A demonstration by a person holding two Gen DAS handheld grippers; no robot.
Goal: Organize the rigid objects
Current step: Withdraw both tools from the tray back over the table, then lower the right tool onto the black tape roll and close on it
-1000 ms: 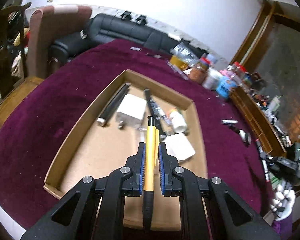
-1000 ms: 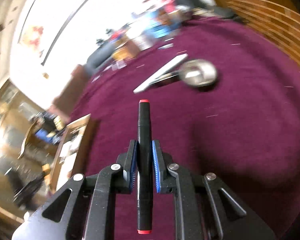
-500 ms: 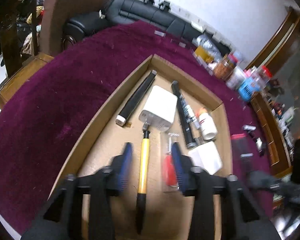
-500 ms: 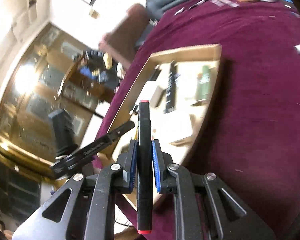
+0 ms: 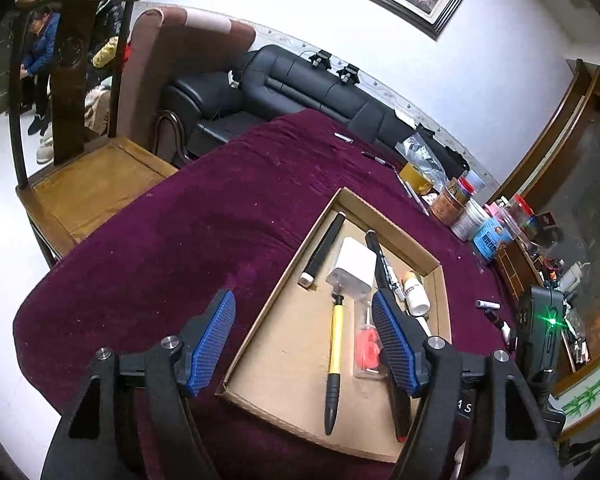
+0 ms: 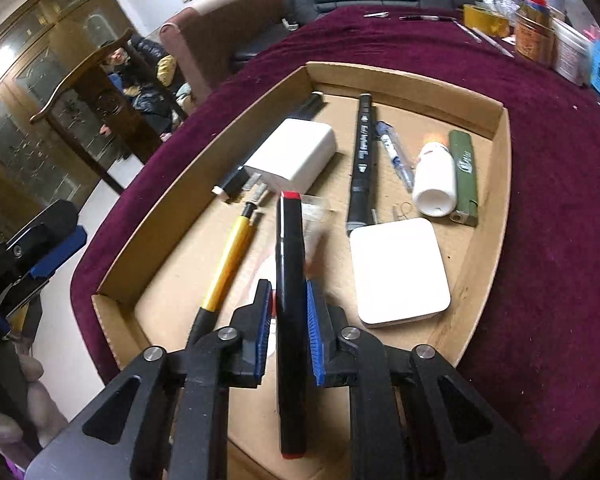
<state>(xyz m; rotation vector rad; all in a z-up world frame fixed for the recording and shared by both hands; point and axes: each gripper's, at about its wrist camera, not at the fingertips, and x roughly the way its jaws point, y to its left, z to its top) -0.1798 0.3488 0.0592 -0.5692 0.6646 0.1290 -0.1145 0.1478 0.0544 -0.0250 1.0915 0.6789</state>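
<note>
A shallow cardboard tray [image 5: 352,202] [image 6: 404,76] lies on the purple tablecloth. In it lie a yellow pen [image 5: 334,352] [image 6: 226,264], a white charger [image 5: 354,266] [image 6: 296,154], a black marker [image 6: 362,164], a white bottle [image 6: 434,182], a green lighter [image 6: 464,174], a white square box [image 6: 398,272] and a black tube [image 5: 324,248]. My left gripper [image 5: 304,344] is open and empty above the tray's near left edge. My right gripper [image 6: 286,332] holds a black marker with red ends [image 6: 290,312] over the tray; its jaws stand slightly apart around it.
Jars, tins and a blue tub [image 5: 490,240] stand at the far right of the table. A small white tube [image 5: 487,304] lies on the cloth right of the tray. A wooden chair [image 5: 88,176] and a black sofa [image 5: 296,84] stand beyond the table.
My left gripper opened, left the yellow pen lying in the tray and pulled back and up. My right gripper swung over the tray with the black marker and its jaws have loosened.
</note>
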